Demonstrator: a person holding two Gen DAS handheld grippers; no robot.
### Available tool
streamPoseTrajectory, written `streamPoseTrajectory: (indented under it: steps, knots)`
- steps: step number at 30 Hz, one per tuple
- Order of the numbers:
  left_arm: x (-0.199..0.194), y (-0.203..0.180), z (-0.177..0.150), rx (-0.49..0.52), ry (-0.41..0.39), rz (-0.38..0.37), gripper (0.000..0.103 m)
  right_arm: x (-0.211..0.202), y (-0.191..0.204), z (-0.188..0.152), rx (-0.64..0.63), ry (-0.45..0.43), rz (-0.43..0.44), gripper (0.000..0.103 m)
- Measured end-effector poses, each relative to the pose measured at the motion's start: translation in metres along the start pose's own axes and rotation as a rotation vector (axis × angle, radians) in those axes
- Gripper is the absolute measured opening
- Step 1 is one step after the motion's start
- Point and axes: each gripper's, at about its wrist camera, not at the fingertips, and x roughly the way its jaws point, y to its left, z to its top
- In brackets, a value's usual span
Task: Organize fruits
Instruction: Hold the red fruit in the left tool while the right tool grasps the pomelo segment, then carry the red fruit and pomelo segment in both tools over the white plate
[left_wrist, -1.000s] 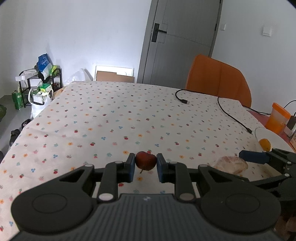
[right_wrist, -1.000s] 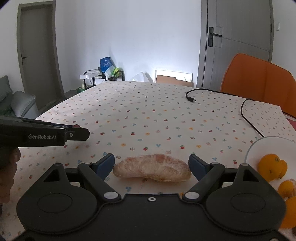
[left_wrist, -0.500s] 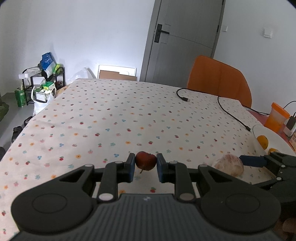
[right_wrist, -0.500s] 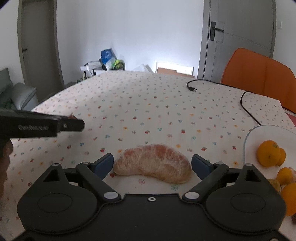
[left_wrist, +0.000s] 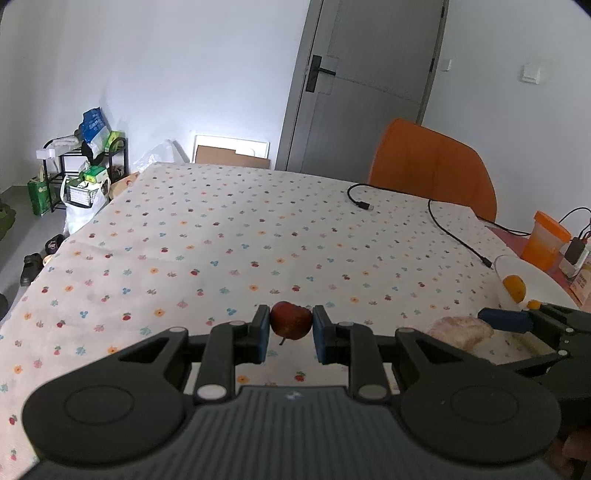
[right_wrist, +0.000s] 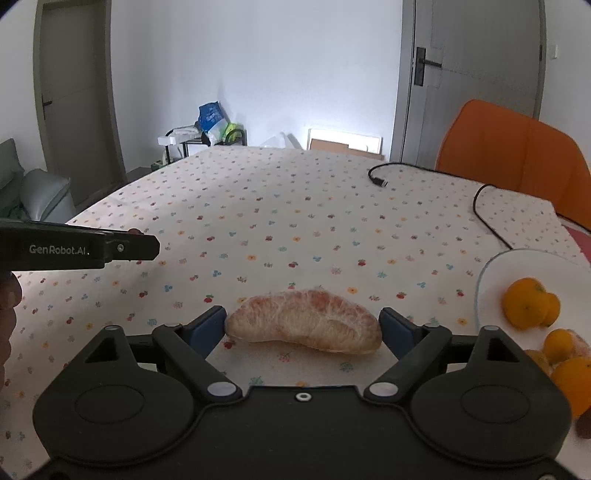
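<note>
Right now the left gripper has its blue pads pinched on a small dark red apple, stem pointing down, held just above the flowered tablecloth near the table's near edge. Right gripper straddles a peeled pomelo segment lying flat on the cloth near the near edge; its jaws are closing. The left pad looks about touching the segment's end, the right pad is just beside the other end, and I can't tell if there is firm contact.

A white plate sits at the right edge of the table, holding several oranges, just beside the right gripper. From the left wrist view the plate's rim shows with one orange on it.

A black cable runs across the far right part of the cloth. An orange cup stands by the right edge, and an orange chair is behind the far right corner.
</note>
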Motion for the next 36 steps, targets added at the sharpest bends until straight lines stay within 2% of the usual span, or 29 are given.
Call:
streamPoseTrajectory:
  steps: [18, 36]
  knots:
    - [-0.007, -0.044, 0.005, 0.056, -0.031, -0.063, 0.023, -0.044, -0.025, 0.007, 0.032, -0.107, -0.043, 0.086]
    - [0.003, -0.114, 0.005, 0.15, -0.022, -0.179, 0.023, -0.087, -0.093, -0.015, 0.132, -0.148, -0.199, 0.086]
